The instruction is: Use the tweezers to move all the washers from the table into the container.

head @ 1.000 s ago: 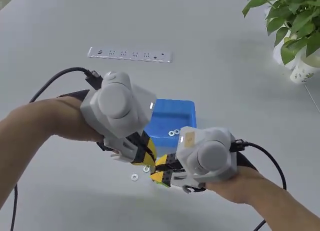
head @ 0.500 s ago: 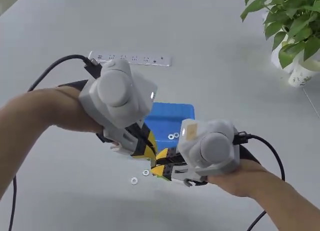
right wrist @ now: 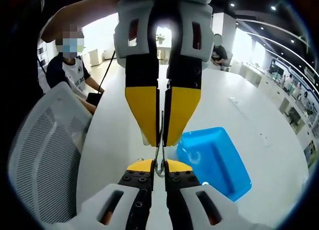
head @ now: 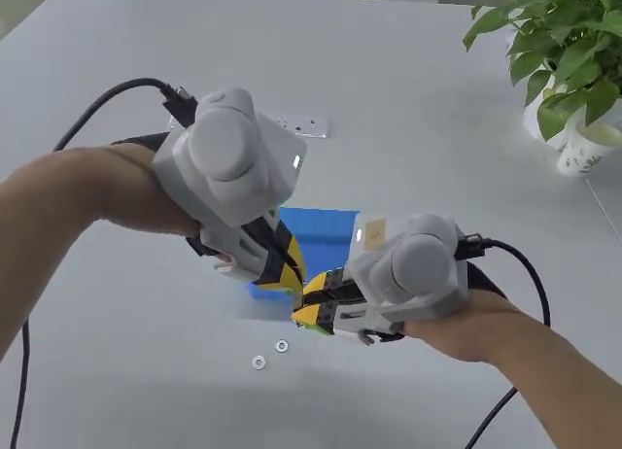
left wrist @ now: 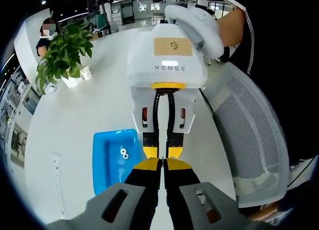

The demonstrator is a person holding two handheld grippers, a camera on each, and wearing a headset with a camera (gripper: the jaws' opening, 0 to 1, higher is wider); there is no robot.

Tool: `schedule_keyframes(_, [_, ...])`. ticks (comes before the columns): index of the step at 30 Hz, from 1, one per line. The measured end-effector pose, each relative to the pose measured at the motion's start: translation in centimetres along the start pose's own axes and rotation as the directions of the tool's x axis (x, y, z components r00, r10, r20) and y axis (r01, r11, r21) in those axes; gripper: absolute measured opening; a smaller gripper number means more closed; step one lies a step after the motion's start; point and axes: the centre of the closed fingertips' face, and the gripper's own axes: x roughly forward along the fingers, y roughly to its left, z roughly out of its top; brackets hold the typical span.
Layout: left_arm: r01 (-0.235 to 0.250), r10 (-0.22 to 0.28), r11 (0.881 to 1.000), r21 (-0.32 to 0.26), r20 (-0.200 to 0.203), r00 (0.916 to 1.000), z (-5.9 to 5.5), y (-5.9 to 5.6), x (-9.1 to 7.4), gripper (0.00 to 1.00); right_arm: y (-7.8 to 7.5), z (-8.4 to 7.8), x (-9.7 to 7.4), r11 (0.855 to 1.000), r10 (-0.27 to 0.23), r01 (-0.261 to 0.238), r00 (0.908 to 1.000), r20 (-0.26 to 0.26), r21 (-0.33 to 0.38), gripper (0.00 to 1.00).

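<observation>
Opposed gripper views (seemingly close), shared container (left wrist: 104,170)

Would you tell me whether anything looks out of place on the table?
Only two washers lying loose on the table, outside the blue container; nothing looks spilled, tilted or damaged.

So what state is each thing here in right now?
left gripper: shut on the tweezers.
right gripper: shut on the same tweezers.
container: upright, open-topped.
washers in the container: two, lying side by side.
loose washers: two, lying flat outside the container.
</observation>
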Motion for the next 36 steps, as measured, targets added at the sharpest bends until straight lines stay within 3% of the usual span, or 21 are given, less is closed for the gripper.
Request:
schedule_keyframes(21, [-0.025,0.025,1.000,0.002,0.003,0.9997,-0.2,4.1,-0.9,0.06,-4.2,0.7,0.0,1.000,-0.014,0.015,0.9999,0.004,-0.016,0.09])
schedule_keyframes(36, [-0.036,0.037,0.999,0.015,-0.006,0.9993,-0.9,6.4,0.2,0.06,-6.6,-0.4,0.8,0.999,-0.032,0.032,0.9995,0.004,-0.016,0.09])
